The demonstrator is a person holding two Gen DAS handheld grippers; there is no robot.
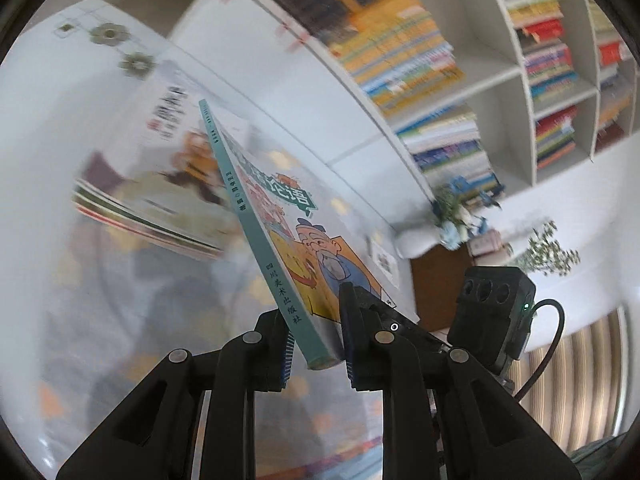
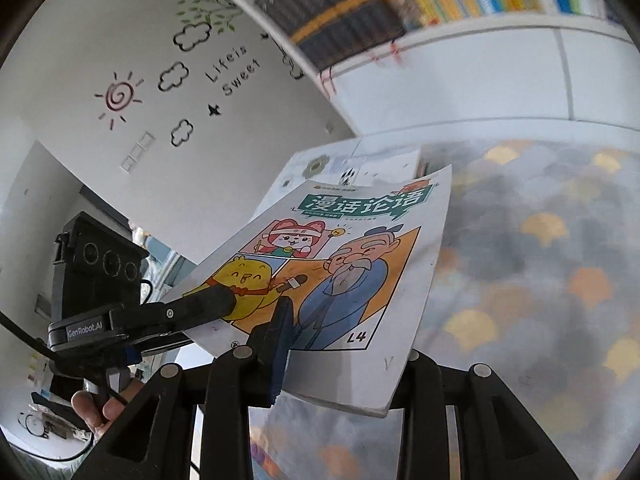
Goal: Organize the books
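Book cover [image 2: 352, 264]: 漫话论语, "L4". Spine [image 1: 280, 276]: 四川美术出版社. Wall [image 2: 120, 32]: "Life is Sweet". Left gripper [image 2: 224, 300]: "GenRobot.AI".

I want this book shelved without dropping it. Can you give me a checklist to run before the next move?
1. Left hand-held gripper clamps the book at its spine corner: ok.
2. Right hand-held gripper clamps the book's bottom edge: ok.
3. Book clear of the stack of books behind: ok.
4. Free slot on the bookshelf: cannot tell, view blurred.
5. Book unbent between the grips: ok.
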